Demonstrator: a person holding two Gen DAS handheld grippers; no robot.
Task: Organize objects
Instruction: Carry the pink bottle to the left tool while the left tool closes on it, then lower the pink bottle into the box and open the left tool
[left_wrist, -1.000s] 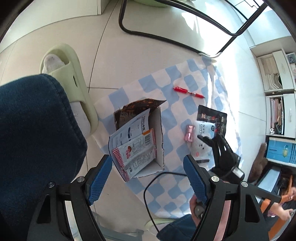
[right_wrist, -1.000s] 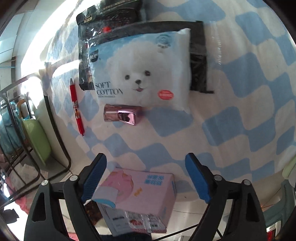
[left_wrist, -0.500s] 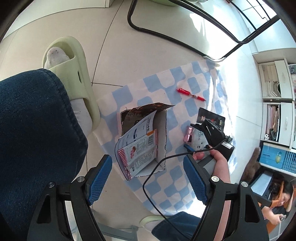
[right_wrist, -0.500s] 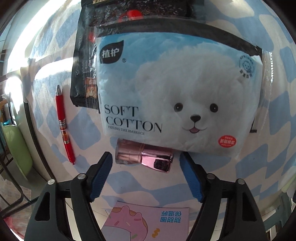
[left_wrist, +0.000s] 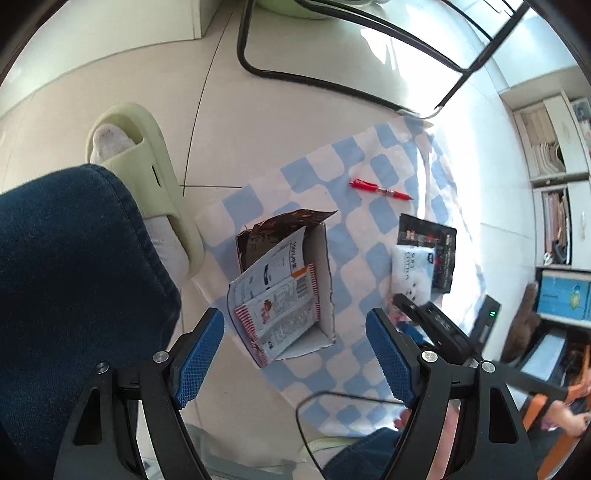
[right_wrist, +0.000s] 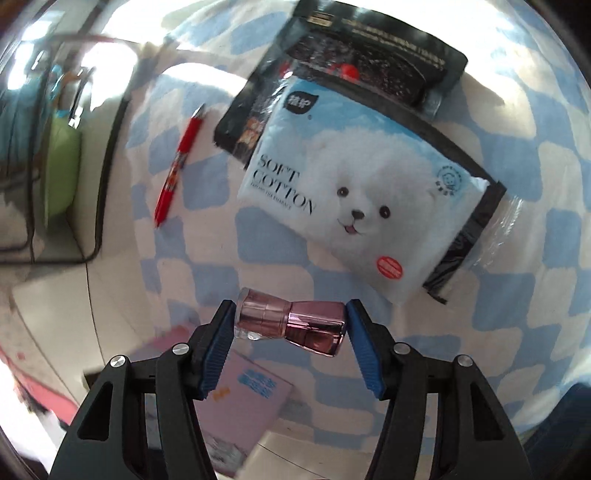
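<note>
My right gripper (right_wrist: 290, 323) is shut end to end on a shiny pink bottle (right_wrist: 291, 322), lifted above the blue-checked cloth (right_wrist: 229, 236). Beyond it lie a white Soft Cotton tissue pack (right_wrist: 354, 206) on a black pouch (right_wrist: 373, 55) and a red pen (right_wrist: 177, 162). The pink box (right_wrist: 243, 410) sits below the gripper. In the left wrist view my left gripper (left_wrist: 295, 354) is open and empty, high above the open box (left_wrist: 288, 288) stuffed with snack packets. The right gripper (left_wrist: 432, 325) shows there near the tissue pack (left_wrist: 412, 269).
A jeans leg (left_wrist: 74, 295) and a green slipper (left_wrist: 155, 177) are left of the box. A black chair frame (left_wrist: 332, 85) stands beyond the cloth. Shelves (left_wrist: 554, 184) are at the right. A cable (left_wrist: 332, 402) loops near the left gripper.
My right gripper closed on the pink bottle and lifted it off the cloth, turning the view. The left gripper stayed open above the box.
</note>
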